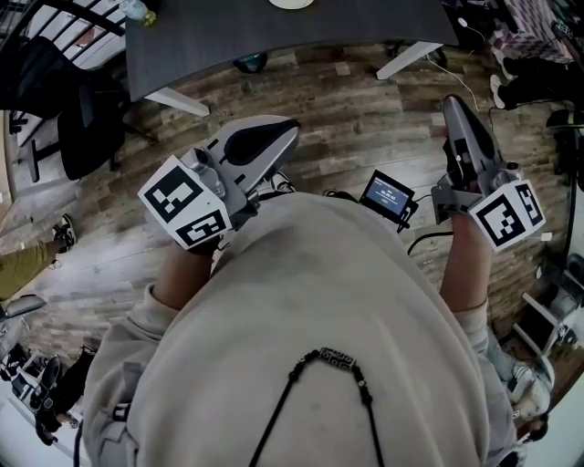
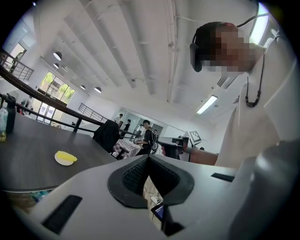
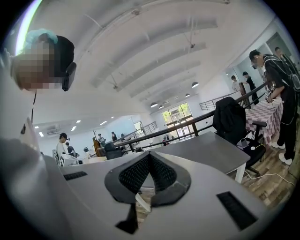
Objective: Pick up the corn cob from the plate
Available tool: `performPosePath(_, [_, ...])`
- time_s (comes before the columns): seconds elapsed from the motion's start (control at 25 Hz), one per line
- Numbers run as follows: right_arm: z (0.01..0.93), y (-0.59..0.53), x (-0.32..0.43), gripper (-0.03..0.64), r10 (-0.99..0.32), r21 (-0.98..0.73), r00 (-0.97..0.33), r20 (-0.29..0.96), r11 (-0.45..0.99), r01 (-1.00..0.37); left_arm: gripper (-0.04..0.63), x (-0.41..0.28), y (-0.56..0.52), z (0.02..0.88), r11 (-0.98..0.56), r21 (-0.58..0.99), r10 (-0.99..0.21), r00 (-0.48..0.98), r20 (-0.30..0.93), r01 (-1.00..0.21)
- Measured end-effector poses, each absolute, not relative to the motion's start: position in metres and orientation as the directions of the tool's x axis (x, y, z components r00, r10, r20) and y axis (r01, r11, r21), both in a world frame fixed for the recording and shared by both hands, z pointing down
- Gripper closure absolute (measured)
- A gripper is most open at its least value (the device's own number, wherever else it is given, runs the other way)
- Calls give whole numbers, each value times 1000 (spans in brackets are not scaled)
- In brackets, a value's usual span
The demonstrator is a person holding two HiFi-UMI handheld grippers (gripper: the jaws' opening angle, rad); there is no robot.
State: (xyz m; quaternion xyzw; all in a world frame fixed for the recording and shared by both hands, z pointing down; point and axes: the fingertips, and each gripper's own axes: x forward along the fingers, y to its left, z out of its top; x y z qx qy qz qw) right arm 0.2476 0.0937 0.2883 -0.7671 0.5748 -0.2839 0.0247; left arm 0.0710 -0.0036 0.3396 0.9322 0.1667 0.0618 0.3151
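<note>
A yellow corn cob point(image 2: 67, 156) lies on a small white plate point(image 2: 58, 161) on the dark table point(image 2: 28, 150), far from both grippers. In the head view only the plate's rim point(image 1: 292, 4) shows, at the top edge above the table point(image 1: 274, 36). My left gripper point(image 1: 288, 129) is held in front of my chest, short of the table, jaws shut and empty point(image 2: 148, 158). My right gripper point(image 1: 450, 102) hovers over the wooden floor at the right, also shut with nothing in it point(image 3: 149, 156).
An office chair with a black jacket point(image 1: 78, 109) stands left of the table, and another one point(image 3: 229, 117) by the table's far side. A small screen point(image 1: 389, 194) hangs near my waist. Cables lie on the floor point(image 1: 474, 87). A bottle point(image 2: 3, 123) stands on the table. People stand in the background.
</note>
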Motion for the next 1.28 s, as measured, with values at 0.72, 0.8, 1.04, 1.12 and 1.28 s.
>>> performPosePath(0.72, [282,127,164,603,-931,-337,-231,283,129,-933,595,-5,143,341,-728,671,103,990,-93,139])
performPosePath(0.8, [287,116,155,603,-919,-334,-267,291,164,-928,595,-14,133,334,-728,675,49,992,-118,117])
performPosePath(1.04, [292,80,153,603,-895,-369,-344,284,229,-901,595,-22,113,330,-758,651,-22,994,-102,50])
performPosePath(1.12, [297,70,158,603,-887,-379,-364,284,244,-892,595,-19,107,331,-758,652,-35,995,-94,35])
performPosePath(1.28, [311,52,181,603,-874,-401,-389,293,257,-880,595,1,85,340,-735,678,-87,992,-87,-5])
